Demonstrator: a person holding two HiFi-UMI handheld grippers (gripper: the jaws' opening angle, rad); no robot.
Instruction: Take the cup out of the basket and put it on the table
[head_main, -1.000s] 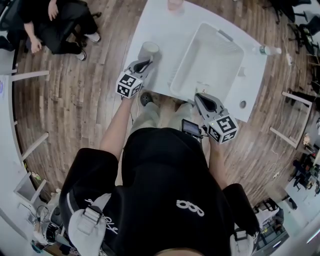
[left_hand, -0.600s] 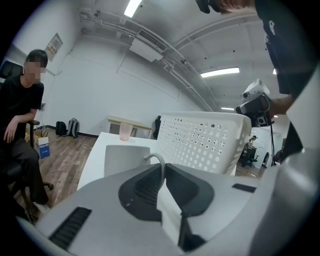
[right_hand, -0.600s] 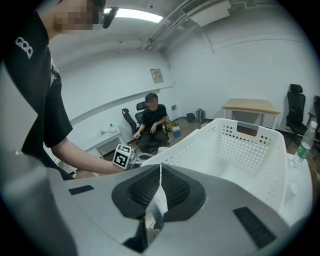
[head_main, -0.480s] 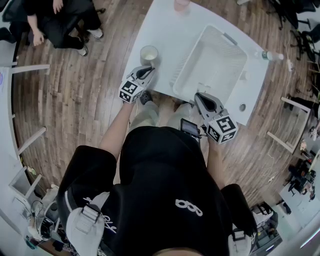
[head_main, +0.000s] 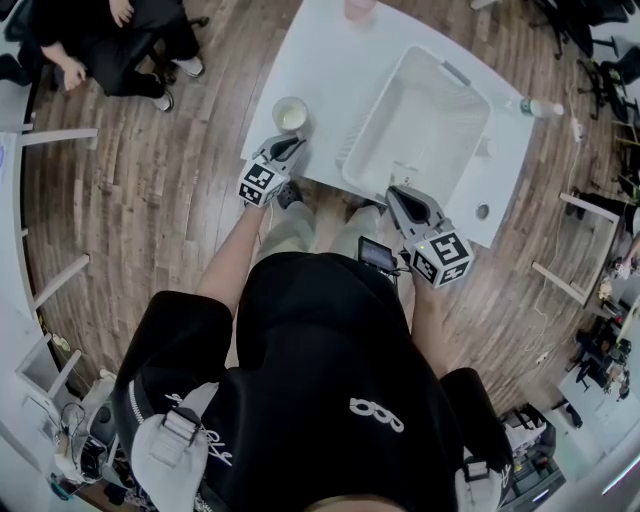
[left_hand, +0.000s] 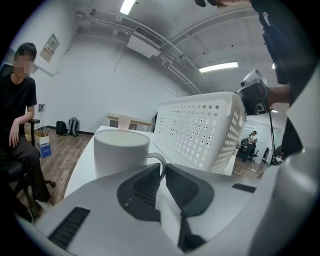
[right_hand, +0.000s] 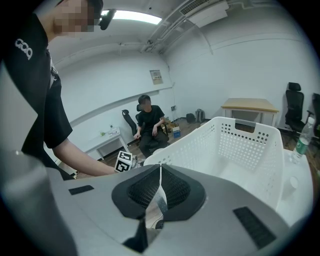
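The white cup (head_main: 291, 113) stands upright on the white table (head_main: 330, 60), left of the white perforated basket (head_main: 375, 115). In the left gripper view the cup (left_hand: 121, 152) fills the left half, its handle turned toward me. My left gripper (head_main: 293, 144) sits just short of that handle. Its jaws (left_hand: 163, 167) show a narrow gap and do not press on anything. My right gripper (head_main: 394, 191) hovers at the basket's near edge, shut and holding nothing (right_hand: 160, 167). The basket (right_hand: 250, 145) looks empty inside.
A pink cup (head_main: 357, 8) stands at the table's far edge. A water bottle (head_main: 535, 103) lies near the right edge, with a round hole (head_main: 482, 211) in the tabletop nearby. A seated person (head_main: 120, 40) is off to the far left, on the wooden floor.
The cup now rests on the table and my left gripper has drawn back a little from it, toward me. The right gripper stays by the basket's near edge.
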